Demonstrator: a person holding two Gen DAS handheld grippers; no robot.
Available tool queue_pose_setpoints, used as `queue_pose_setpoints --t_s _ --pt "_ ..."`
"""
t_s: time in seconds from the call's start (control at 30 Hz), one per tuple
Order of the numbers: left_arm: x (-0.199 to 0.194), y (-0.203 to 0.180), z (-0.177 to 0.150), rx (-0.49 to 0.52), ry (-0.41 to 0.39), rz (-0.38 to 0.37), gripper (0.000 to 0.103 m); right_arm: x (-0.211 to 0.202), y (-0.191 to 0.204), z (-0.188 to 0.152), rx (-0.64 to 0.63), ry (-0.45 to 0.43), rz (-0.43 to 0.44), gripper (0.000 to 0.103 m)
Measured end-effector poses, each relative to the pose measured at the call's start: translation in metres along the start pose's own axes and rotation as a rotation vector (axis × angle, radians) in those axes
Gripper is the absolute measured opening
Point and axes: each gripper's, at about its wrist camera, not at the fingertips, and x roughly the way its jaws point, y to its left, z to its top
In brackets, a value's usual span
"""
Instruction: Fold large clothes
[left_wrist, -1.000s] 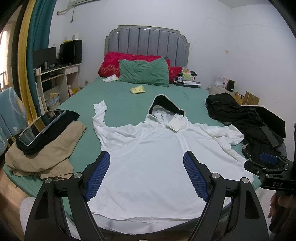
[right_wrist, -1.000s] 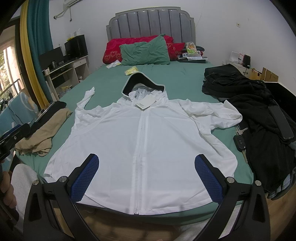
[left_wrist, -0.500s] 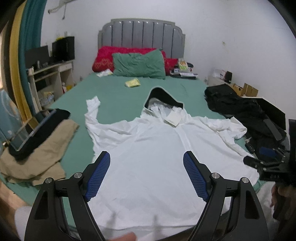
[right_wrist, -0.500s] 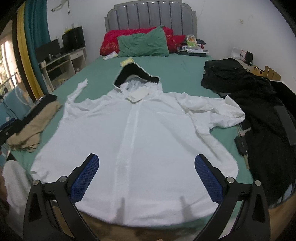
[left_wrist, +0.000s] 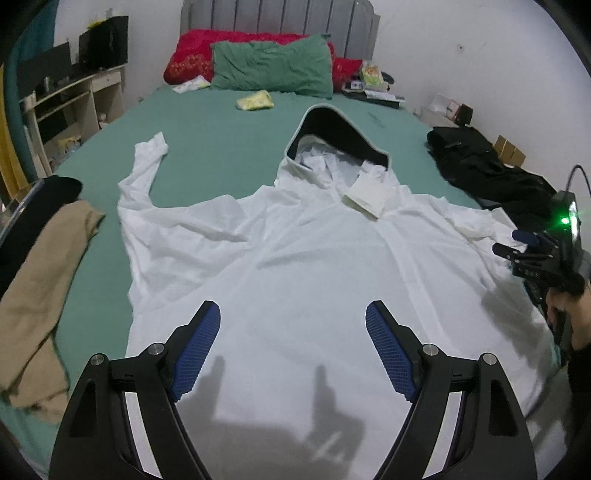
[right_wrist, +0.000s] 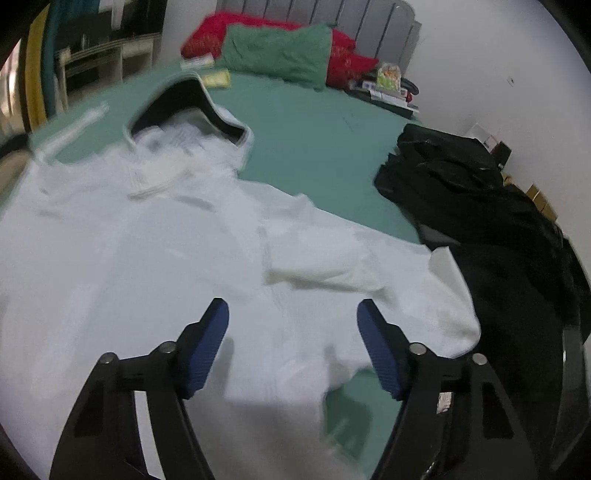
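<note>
A white zip-up hooded jacket (left_wrist: 295, 266) lies spread front-up on the green bed (left_wrist: 221, 147), hood (left_wrist: 332, 136) toward the headboard, a paper tag at its collar. My left gripper (left_wrist: 293, 339) is open and empty, low over the jacket's lower body. My right gripper (right_wrist: 293, 341) is open and empty over the jacket (right_wrist: 129, 277) near its folded right sleeve (right_wrist: 332, 258). The right gripper also shows at the right edge of the left wrist view (left_wrist: 535, 254). The right wrist view is blurred.
Black clothes (right_wrist: 480, 206) are heaped on the bed's right side. Tan trousers (left_wrist: 40, 277) and a dark item lie at the left edge. Green and red pillows (left_wrist: 269, 70) lie at the headboard, a desk (left_wrist: 74, 96) to the left.
Both grippers have moved forward and down over the jacket. The right gripper has swung toward the jacket's right sleeve. Both stay open.
</note>
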Motion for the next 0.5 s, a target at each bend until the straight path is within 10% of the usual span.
queue_pose_setpoints --t_s 0.2,0.3,0.5 --pt "0.034 0.016 0.018 -0.015 0.021 0.002 0.084 0.061 -0.009 0.017 -0.140 0.053 -0.095 0.054" --pt "0.037 0.028 0.019 -0.035 0.027 -0.007 0.084 0.068 -0.011 0.028 -0.131 0.032 -0.073 0.007" --pt "0.027 0.056 0.017 -0.037 0.024 0.017 0.077 0.033 0.010 0.061 -0.041 -0.060 0.033 0.002"
